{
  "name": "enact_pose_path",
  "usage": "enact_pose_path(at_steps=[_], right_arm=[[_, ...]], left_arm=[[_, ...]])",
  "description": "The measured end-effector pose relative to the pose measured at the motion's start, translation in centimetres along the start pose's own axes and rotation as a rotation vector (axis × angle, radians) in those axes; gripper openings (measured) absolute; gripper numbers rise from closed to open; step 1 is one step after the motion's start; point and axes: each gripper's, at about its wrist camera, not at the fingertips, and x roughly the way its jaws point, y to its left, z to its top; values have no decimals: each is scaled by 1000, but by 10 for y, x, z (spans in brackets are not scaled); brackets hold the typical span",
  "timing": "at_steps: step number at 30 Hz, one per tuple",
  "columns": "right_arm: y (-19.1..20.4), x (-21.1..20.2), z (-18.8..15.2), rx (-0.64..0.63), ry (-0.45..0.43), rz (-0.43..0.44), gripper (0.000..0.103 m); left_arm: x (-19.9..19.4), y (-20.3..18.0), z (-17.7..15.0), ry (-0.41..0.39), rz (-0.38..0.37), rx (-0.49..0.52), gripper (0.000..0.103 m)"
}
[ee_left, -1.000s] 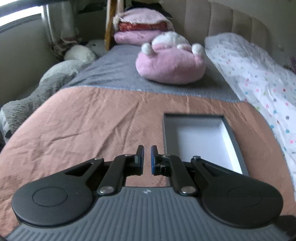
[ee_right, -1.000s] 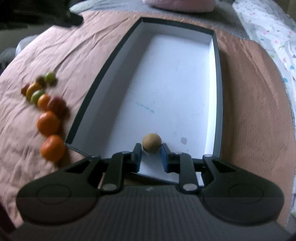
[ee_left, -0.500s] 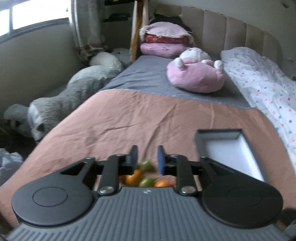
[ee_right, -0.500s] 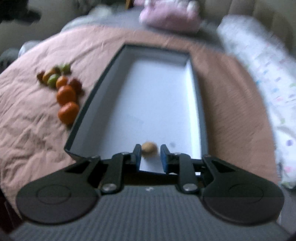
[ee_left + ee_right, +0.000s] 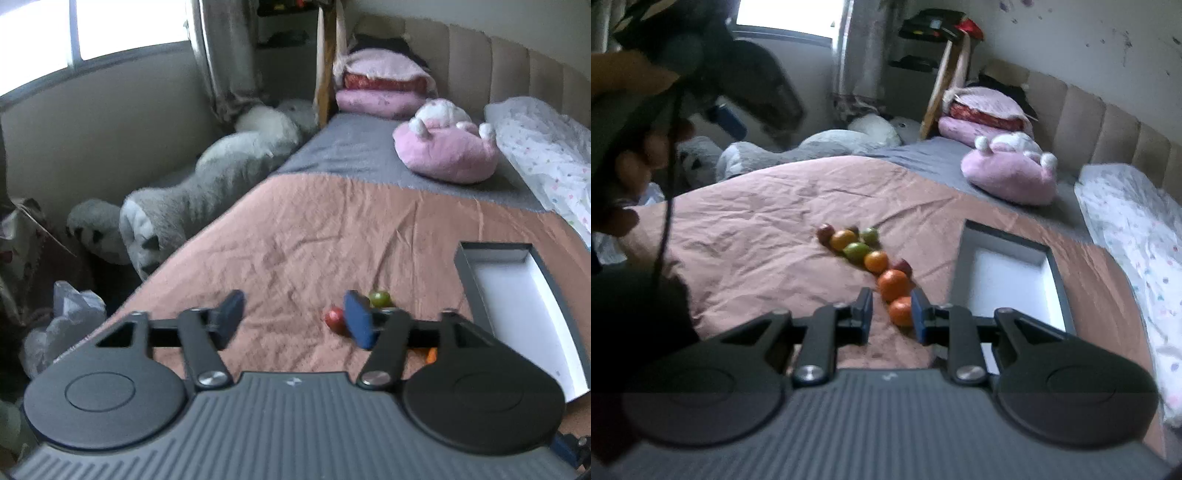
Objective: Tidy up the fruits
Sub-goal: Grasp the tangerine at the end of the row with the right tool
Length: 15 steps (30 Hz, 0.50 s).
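Blue-padded jaws over loose fruit on the bed

Our left gripper [image 5: 293, 319] is opening with nothing between its jaws, a red fruit [image 5: 333, 316] just beside one pad; our right gripper [image 5: 891, 317] is clenched and empty. A rushed reach could knock a fruit rolling across the wrinkled blanket [image 5: 314, 236]. Only the right view shows the whole fruit row [image 5: 866, 258] beside the box [image 5: 1008, 247].

Daylit bedroom, padded headboard [image 5: 517, 74], window [image 5: 92, 29]
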Motion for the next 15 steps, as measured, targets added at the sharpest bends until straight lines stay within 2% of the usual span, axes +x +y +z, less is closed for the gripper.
enact_pose_path(at_steps=[1,3,7,11,15], right_arm=[[1,1,0,3,-1,3,26],[4,0,-1,-1,-1,-3,26],[3,1,-8,12,-5,-16,26],[-4,15,-12,37,-7,-32,26],[-10,34,-14,42,20,-41,26]], left_arm=[[-1,-1,0,-12,6,-1,76],[1,-1,2,-1,-11,0,78],[19,-9,3,59,-17,25,78],[44,-11,1,107,-53,2,78],[64,-18,-7,112,-36,50,78]])
